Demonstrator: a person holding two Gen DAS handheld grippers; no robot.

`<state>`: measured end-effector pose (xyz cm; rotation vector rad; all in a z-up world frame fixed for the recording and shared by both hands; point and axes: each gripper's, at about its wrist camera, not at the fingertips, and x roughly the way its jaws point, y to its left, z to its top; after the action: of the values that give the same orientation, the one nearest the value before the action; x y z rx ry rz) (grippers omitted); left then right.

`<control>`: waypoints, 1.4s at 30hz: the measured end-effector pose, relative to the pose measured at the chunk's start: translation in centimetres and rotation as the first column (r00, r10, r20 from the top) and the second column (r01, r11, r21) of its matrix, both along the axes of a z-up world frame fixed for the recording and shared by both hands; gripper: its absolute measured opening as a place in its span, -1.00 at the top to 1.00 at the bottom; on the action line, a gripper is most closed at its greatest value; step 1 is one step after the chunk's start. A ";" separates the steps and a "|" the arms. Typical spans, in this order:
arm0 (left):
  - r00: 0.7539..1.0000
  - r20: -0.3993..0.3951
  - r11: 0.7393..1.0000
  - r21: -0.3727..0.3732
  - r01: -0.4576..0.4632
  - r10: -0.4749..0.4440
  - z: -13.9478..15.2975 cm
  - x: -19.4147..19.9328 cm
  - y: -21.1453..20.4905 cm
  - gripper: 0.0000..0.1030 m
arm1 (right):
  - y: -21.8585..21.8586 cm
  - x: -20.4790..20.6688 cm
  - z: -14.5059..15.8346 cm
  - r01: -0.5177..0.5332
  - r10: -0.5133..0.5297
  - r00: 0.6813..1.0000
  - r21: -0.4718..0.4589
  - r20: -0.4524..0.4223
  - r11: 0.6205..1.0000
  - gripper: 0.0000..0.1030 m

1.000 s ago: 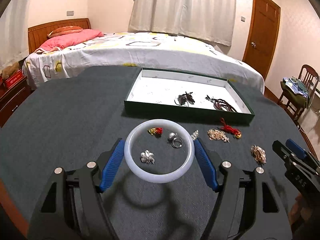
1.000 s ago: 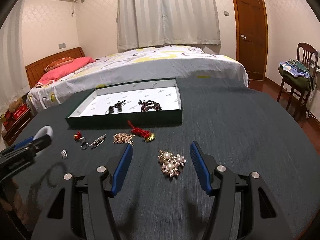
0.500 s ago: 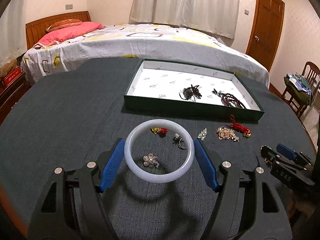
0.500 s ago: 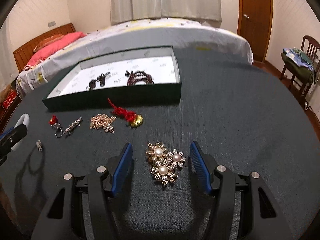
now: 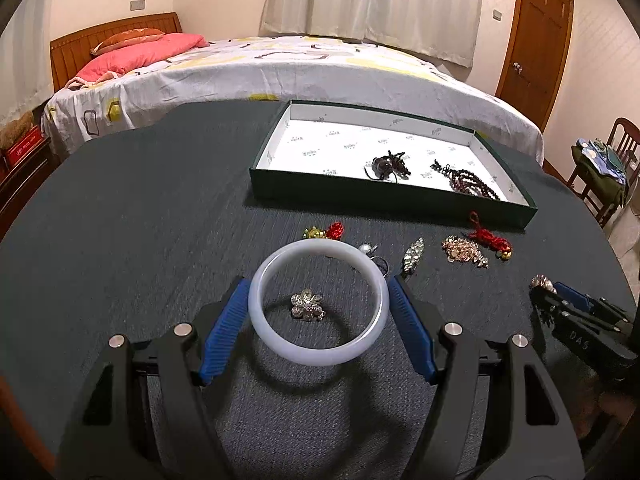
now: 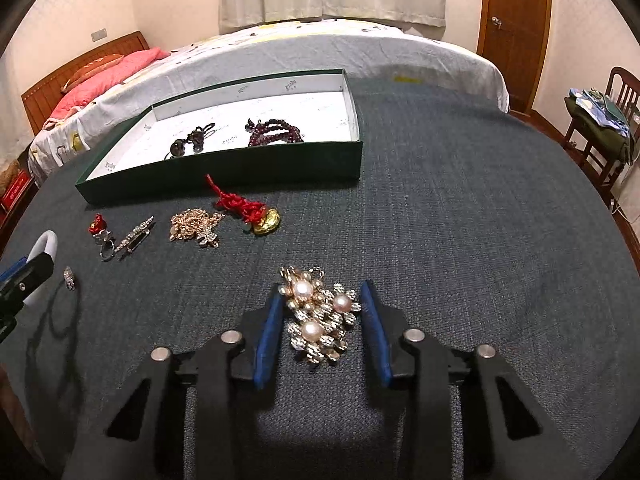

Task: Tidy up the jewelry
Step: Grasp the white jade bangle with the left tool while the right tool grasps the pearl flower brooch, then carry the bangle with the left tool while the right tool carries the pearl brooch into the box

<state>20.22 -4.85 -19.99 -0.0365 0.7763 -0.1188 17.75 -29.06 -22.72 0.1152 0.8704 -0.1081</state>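
My left gripper point(image 5: 319, 296) is shut on a white jade bangle point(image 5: 280, 344) and holds it above the dark table, over a small silver flower brooch point(image 5: 307, 305). My right gripper point(image 6: 322, 300) has closed in around a gold and pearl brooch point(image 6: 320, 316) that lies on the table; the blue pads sit right at its sides. The green jewelry tray point(image 5: 360, 196) stands at the back, also in the right wrist view point(image 6: 224, 178), holding a dark beaded bracelet point(image 5: 464, 180) and a dark charm point(image 5: 388, 165).
Loose pieces lie in front of the tray: a red and gold charm point(image 5: 324, 231), a ring point(image 6: 107, 249), a silver clip point(image 6: 136, 237), a gold chain piece point(image 6: 196, 226), a red knotted cord with gold ingot point(image 6: 248, 210). A bed stands beyond the table.
My right gripper has come down and forward over the pearl brooch and its jaws have narrowed around it. My left gripper has moved forward with the bangle.
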 end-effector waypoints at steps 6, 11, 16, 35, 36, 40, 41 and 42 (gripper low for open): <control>1.000 -0.011 1.000 0.005 -0.005 0.005 -0.4 0.1 0.3 -0.35 | 0.0 -0.2 0.3 0.000 0.000 1.000 0.011 0.016 1.000 0.30; 1.000 -0.009 1.000 0.004 -0.004 0.004 -0.4 0.0 0.4 -0.35 | 0.0 -0.3 0.5 -0.002 0.001 0.999 0.020 0.034 1.000 0.30; 1.000 0.003 1.000 0.003 -0.004 0.004 -0.2 0.0 0.4 -0.35 | 0.3 -0.7 0.8 -0.011 0.010 0.998 0.021 0.058 1.000 0.30; 0.995 0.097 0.999 -0.036 0.027 -0.024 5.1 2.5 -0.1 -0.35 | 1.1 1.8 7.1 -0.069 0.059 0.968 0.033 0.242 0.997 0.30; 0.994 0.101 0.999 -0.042 0.032 -0.028 5.4 3.1 -0.1 -0.35 | 1.1 2.2 7.4 -0.073 0.062 0.966 0.035 0.250 0.997 0.30; 0.991 0.129 0.997 -0.057 0.048 -0.040 6.5 6.4 -0.7 -0.35 | 1.2 5.1 8.4 -0.087 0.076 0.953 0.023 0.294 0.996 0.30; 0.990 0.135 0.997 -0.054 0.051 -0.044 6.6 7.7 -0.9 -0.35 | 1.2 5.6 8.4 -0.091 0.080 0.950 0.021 0.301 0.996 0.30; 0.990 0.135 0.997 -0.051 0.054 -0.047 6.7 8.6 -1.1 -0.35 | 1.2 6.4 8.6 -0.094 0.085 0.947 0.014 0.309 0.995 0.30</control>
<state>28.78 -5.98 -13.32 -0.0603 0.6396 -0.1890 24.17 -27.82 -14.16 0.1149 0.5633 0.0084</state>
